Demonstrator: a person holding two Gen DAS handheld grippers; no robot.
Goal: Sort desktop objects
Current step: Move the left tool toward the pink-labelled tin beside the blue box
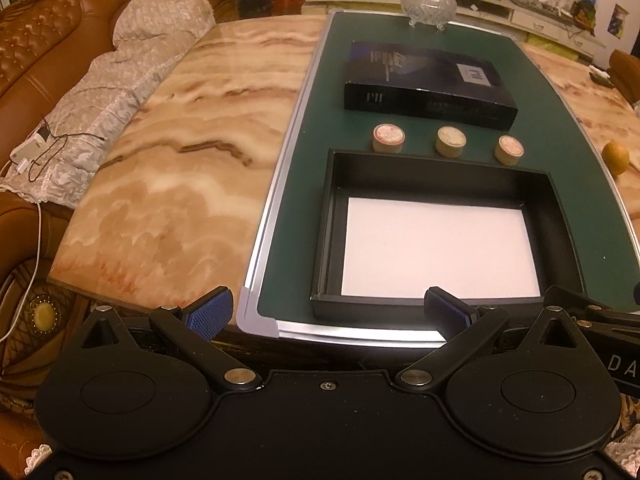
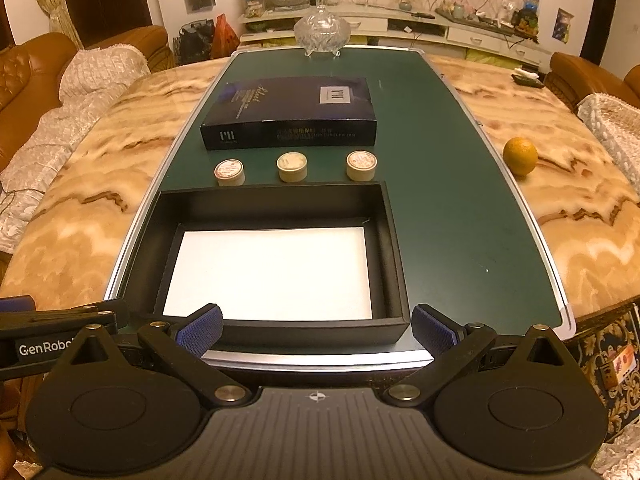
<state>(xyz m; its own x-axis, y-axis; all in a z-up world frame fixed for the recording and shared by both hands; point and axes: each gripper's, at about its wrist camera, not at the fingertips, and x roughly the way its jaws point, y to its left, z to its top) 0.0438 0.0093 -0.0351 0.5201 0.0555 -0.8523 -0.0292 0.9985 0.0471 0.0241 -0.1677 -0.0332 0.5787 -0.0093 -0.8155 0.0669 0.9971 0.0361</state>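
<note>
Left gripper (image 1: 326, 312) is seen at the bottom of the left wrist view, fingers (image 1: 210, 312) spread wide, nothing held between them. Right gripper (image 2: 318, 330) is seen at the bottom of the right wrist view, fingers (image 2: 200, 330) likewise spread apart and empty. Each gripper is held just short of the near edge of the green mat (image 2: 448, 208).

An open black box (image 2: 276, 200) is noted just beyond both grippers, at centre frame in the right wrist view and right of centre in the left wrist view. A white sheet (image 2: 272, 272) is laid flat on its floor. The box rests on the green mat, close to the mat's silver-framed near edge.

Three small round tins are lined up just past the far wall of the box, apart from one another: left tin (image 2: 229, 172), middle tin (image 2: 292, 166), right tin (image 2: 361, 165). All stand upright, lids up.

Behind the tins, a closed dark flat box (image 2: 292, 116) is laid on the mat, printed lettering on top and side.

At the mat's far end, upper centre of frame, a lidded glass bowl (image 2: 322, 32) is set on small feet.

An orange (image 2: 520, 156) is seen on the marble tabletop (image 2: 580, 208), right of the mat, well apart from the tins.
</note>
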